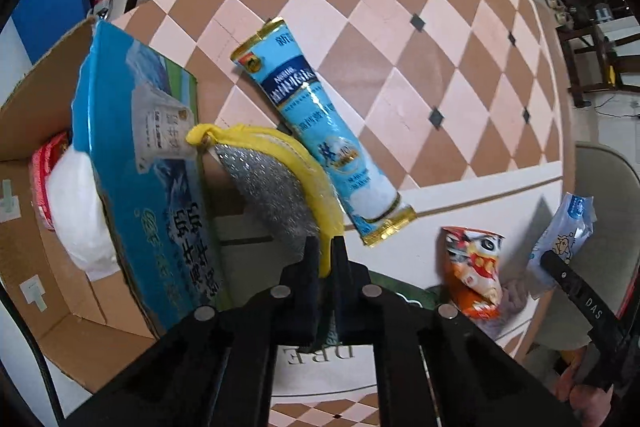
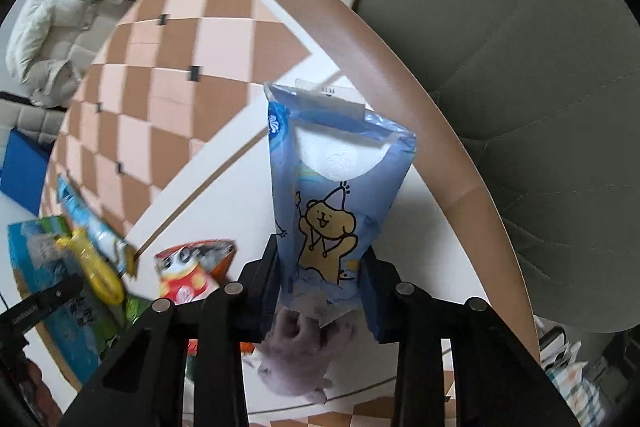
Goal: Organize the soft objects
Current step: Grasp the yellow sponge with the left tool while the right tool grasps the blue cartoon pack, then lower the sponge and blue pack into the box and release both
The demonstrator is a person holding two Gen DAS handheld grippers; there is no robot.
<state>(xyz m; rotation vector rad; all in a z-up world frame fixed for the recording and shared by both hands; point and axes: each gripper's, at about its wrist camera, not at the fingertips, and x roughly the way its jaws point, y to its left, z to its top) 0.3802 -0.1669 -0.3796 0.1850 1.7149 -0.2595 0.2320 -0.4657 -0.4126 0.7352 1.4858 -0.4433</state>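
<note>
My left gripper point(image 1: 325, 251) is shut on the yellow rim of a silver-and-yellow pot holder point(image 1: 276, 179), held beside the open cardboard box point(image 1: 132, 187). The box holds a white soft bundle point(image 1: 80, 211) and a pink item point(image 1: 42, 179). My right gripper point(image 2: 320, 279) is shut on a blue tissue pack with a bear drawing point(image 2: 336, 187), lifted above the table; it also shows in the left wrist view point(image 1: 560, 239). A light-blue Nestle pouch point(image 1: 320, 131) and an orange snack bag point(image 1: 476, 275) lie on the table. A pale purple plush point(image 2: 308, 351) lies under the right gripper.
The round table point(image 1: 400, 39) has a pink-and-brown checkered top with a white border. A grey chair point(image 2: 520, 67) stands at its right edge. A white puffer jacket point(image 2: 68, 19) lies on a seat beyond. A white card with letters point(image 1: 320, 367) lies under the left gripper.
</note>
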